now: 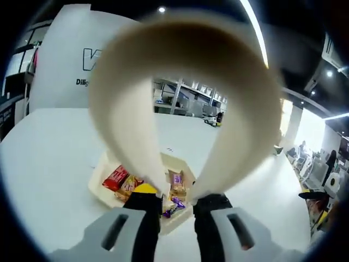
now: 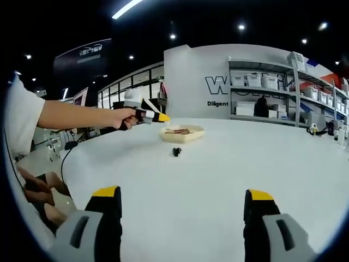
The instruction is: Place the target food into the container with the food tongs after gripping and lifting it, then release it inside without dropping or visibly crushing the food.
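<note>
In the left gripper view, my left gripper [image 1: 178, 196] is shut on cream food tongs [image 1: 131, 109], whose wide loop arches up in front of the camera. Below the jaws sits a shallow cream container [image 1: 100, 176] holding wrapped snacks: a red packet [image 1: 115, 177], an orange one [image 1: 128, 186] and a purple one [image 1: 176, 179]. In the right gripper view, my right gripper [image 2: 183, 194] stands open over the bare white table with nothing between its jaws. Far ahead, a person's hand holds the left gripper [image 2: 148, 115] just above and left of the container [image 2: 182, 133].
A small dark object [image 2: 176, 151] lies on the white table [image 2: 218, 180] in front of the container. Shelving with bins [image 2: 272, 87] and a lettered wall stand beyond the table. A cable [image 2: 68, 155] runs off the table's left edge. A seated person [image 1: 316, 204] is at the right.
</note>
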